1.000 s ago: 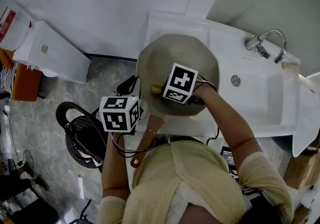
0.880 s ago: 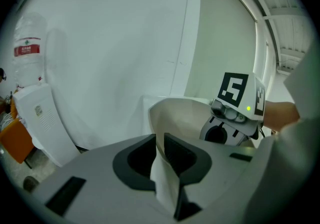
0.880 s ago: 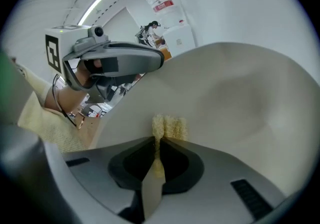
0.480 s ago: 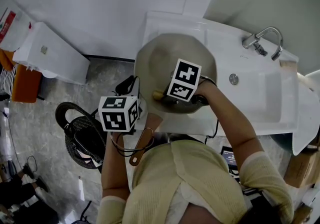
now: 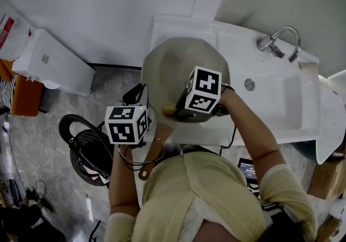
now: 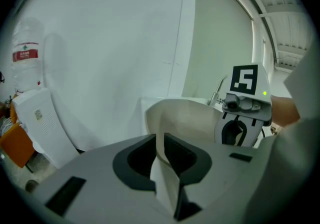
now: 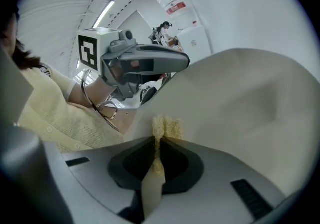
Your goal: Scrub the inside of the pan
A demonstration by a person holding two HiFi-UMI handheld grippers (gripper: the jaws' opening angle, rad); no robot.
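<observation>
A white sink (image 5: 281,100) runs along a plain white wall, with a tap (image 5: 278,41) at its far end, off to the right of your right gripper. The pan (image 5: 173,68) is tipped up over the near part of the basin. Its bowl opens just ahead of both grippers.

Your left gripper (image 6: 159,140) has its jaws closed on the pan's handle (image 6: 165,178), which runs straight forward between them into the bowl. The wooden end of the handle trails back behind that gripper toward your body. Your right gripper (image 7: 159,143) is clamped on a yellow scrub pad (image 7: 167,127). The pad's tuft stands just ahead of the jaw tips and seems to touch the pan's inner wall near the rim closest to you.

To scrub well, I would judge the left clamp matters most: hold the handle firmly so the pan does not swing when you push. Only a small tuft of pad shows past the right jaws, so press with that tuft and not with the jaw tips, which could scrape the coating. Work in short overlapping strokes from the wall in front of the right gripper down into the base. Tilt the pan with the left gripper to bring each new patch to the pad.
</observation>
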